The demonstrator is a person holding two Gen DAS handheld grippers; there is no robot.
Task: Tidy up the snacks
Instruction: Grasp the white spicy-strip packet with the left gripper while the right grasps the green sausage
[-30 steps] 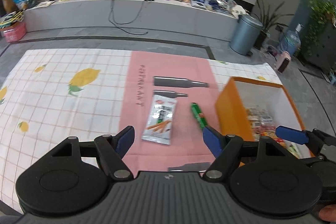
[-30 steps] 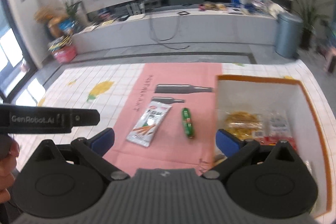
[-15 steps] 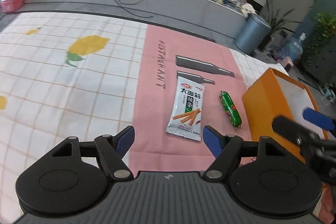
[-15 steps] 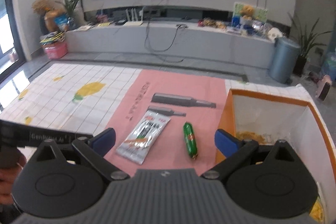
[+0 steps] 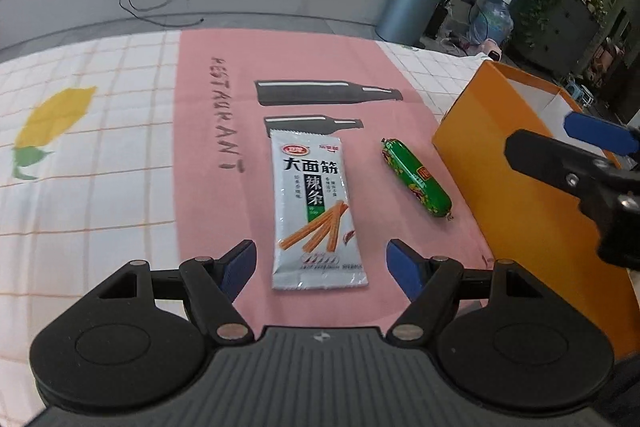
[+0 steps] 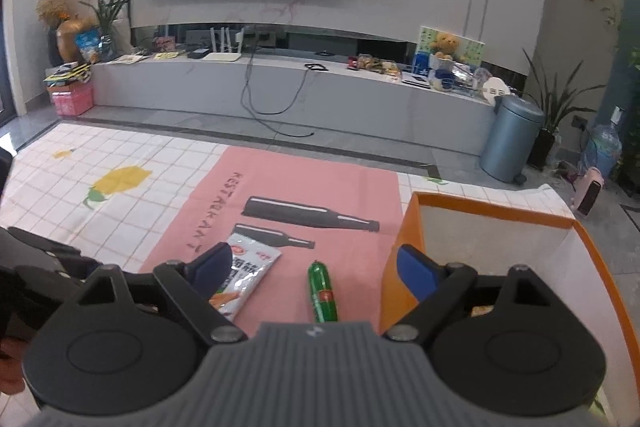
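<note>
A white spicy-strip packet (image 5: 316, 211) lies flat on the pink cloth panel. My left gripper (image 5: 322, 265) hangs low over its near end, open, one finger either side and neither touching it. To its right lies a green sausage (image 5: 416, 179), beside the orange box (image 5: 520, 167). In the right wrist view the sausage (image 6: 322, 293) shows between the fingers of my right gripper (image 6: 314, 269), whose jaws are closing slightly with nothing in their grip. The packet (image 6: 248, 275) is partly behind its left finger. The right gripper's fingers (image 5: 560, 163) hover over the box's near wall.
The checked tablecloth (image 5: 100, 187) with lemon prints covers the table. The open orange box (image 6: 496, 205) has white inner walls, and a bit of snack wrapping (image 6: 480, 311) shows inside. Past the table's far edge are a bin (image 6: 510, 139), a long low bench and plants.
My left gripper has dropped and closed in on the packet, which now looks much larger. My right gripper has sunk and drawn back from above the box, its jaws a little narrower.
</note>
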